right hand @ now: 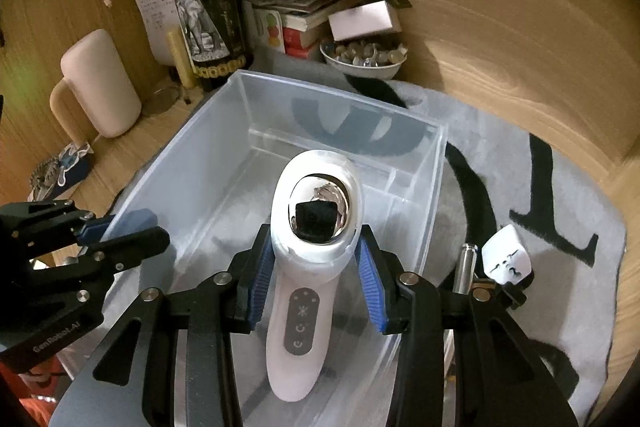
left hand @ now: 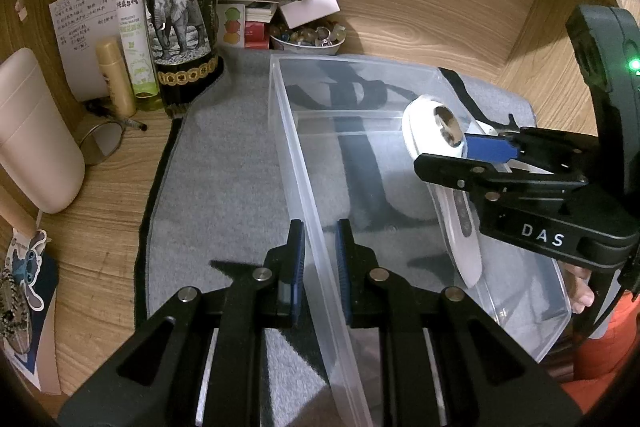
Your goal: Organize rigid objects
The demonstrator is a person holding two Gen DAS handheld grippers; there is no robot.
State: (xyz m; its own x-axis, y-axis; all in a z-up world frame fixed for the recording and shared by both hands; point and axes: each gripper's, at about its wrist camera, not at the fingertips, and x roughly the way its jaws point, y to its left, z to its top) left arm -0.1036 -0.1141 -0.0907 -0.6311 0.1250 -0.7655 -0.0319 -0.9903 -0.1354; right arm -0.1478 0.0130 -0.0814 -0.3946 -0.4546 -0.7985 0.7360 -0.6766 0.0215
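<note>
Your right gripper [right hand: 316,287] is clamped on the white handheld device [right hand: 304,267], its blue pads pressing the narrow neck just below the shiny metal head. The device hangs inside the clear plastic bin [right hand: 208,143], button side up, head pointing toward the far wall; whether its lower end touches the bin floor cannot be told from here.

Your left gripper [left hand: 320,259] is shut on the bin's near wall, one pad on each side of the rim, which should steady the bin.

You appear to be in the placing step: the device is over the open floor of the bin, with nothing else inside. The next move, as it looks, calls for lowering until the body lies flat, then spreading the right pads and backing out without dragging the device along. Keep the left clamp firm while you do it.

Just right of the bin, on the grey mat [right hand: 560,211], lie a small metal cylinder [right hand: 466,267] and a white tagged piece [right hand: 508,255], probably next in line.

Farther back stand a dark bottle [left hand: 180,7], a green spray bottle [left hand: 134,27], a bowl of beads [left hand: 308,41] and a beige container [left hand: 36,131].
</note>
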